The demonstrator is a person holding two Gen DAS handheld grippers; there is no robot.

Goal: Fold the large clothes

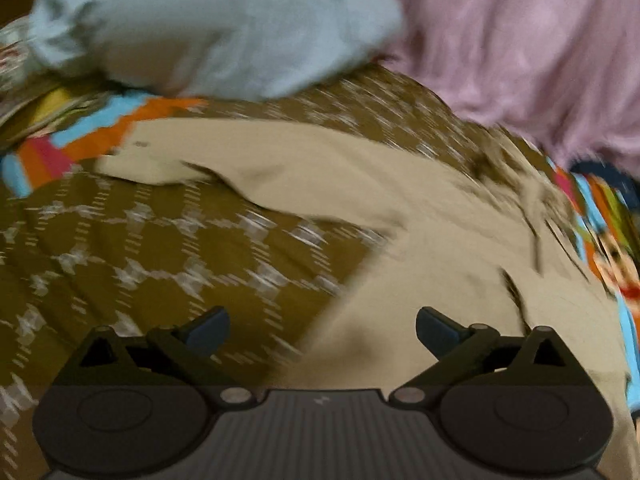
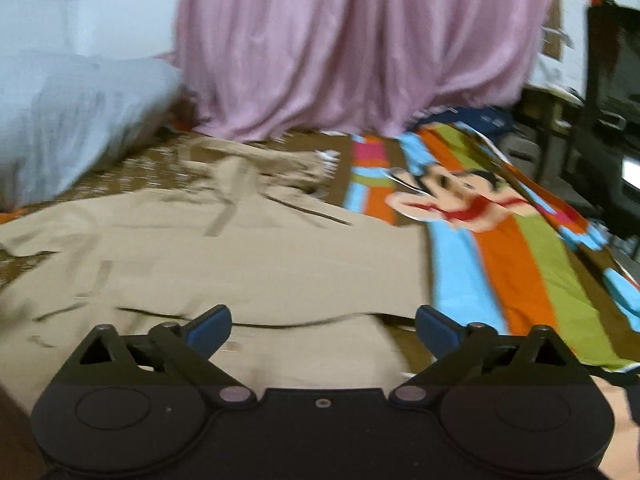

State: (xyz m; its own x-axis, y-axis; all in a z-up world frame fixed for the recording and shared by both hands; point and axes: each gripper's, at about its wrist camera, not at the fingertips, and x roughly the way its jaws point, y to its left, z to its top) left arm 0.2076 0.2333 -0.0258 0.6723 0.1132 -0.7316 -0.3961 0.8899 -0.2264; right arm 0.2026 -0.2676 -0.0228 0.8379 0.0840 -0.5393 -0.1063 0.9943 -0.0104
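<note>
A large beige garment (image 1: 400,208) lies spread on the bed, with one long part reaching to the upper left in the left wrist view. My left gripper (image 1: 322,326) hangs above it, open, with nothing between the blue-tipped fingers (image 1: 208,330). In the right wrist view the same beige garment (image 2: 224,256) fills the middle, a folded edge running across just ahead of my right gripper (image 2: 323,326). That gripper is open too and holds nothing. Both views are blurred.
A brown patterned bedspread (image 1: 160,248) covers the bed. A striped cartoon blanket (image 2: 500,248) lies to the right. A pale blue pillow (image 1: 208,28) sits at the back left, a pink curtain (image 2: 352,40) hangs behind. Dark furniture (image 2: 608,120) stands at far right.
</note>
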